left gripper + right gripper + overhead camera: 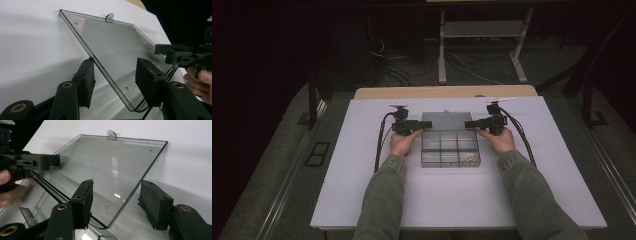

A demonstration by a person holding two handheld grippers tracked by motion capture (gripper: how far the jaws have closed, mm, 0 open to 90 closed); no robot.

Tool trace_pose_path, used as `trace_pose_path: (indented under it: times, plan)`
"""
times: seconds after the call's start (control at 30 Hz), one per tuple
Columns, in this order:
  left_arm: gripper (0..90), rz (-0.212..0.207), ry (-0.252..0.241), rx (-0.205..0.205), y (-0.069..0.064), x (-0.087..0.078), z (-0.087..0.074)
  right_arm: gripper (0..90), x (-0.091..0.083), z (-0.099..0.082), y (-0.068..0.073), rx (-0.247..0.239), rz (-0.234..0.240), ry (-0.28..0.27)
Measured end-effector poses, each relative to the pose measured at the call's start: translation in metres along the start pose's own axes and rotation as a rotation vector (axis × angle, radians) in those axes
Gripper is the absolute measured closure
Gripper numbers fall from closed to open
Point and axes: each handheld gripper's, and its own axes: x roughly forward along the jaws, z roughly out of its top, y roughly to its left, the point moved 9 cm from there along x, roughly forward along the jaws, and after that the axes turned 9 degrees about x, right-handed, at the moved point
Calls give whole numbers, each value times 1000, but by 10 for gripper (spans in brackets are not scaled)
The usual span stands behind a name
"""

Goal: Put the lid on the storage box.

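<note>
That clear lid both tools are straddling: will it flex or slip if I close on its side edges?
The lid is thin, flat clear plastic, so probably light and fairly stiff, yet it may bow if squeezed unevenly. Its glossy surface reflects light, so the pads could slip. It hangs on the box, so it should swing, not lift free.
</note>
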Motion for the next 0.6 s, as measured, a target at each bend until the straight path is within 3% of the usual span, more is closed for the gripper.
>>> trace_pose_path:
  times: [0.13, 0.27, 0.43, 0.6]
  plan:
    - [526, -9, -9, -25, 1, -1, -1, 453, 0, -1, 1, 13, -4, -3]
    - [544, -3, -25, -23, 0, -2, 0, 459, -1, -1, 2, 13, -11, -8]
    - [586, 6, -41, 6, -2, -5, 4, 486, -3, 0, 4, -4, -30, -16]
    - [644, 20, -74, 38, -6, -9, 9, 554, -7, 1, 8, -10, 1, -9]
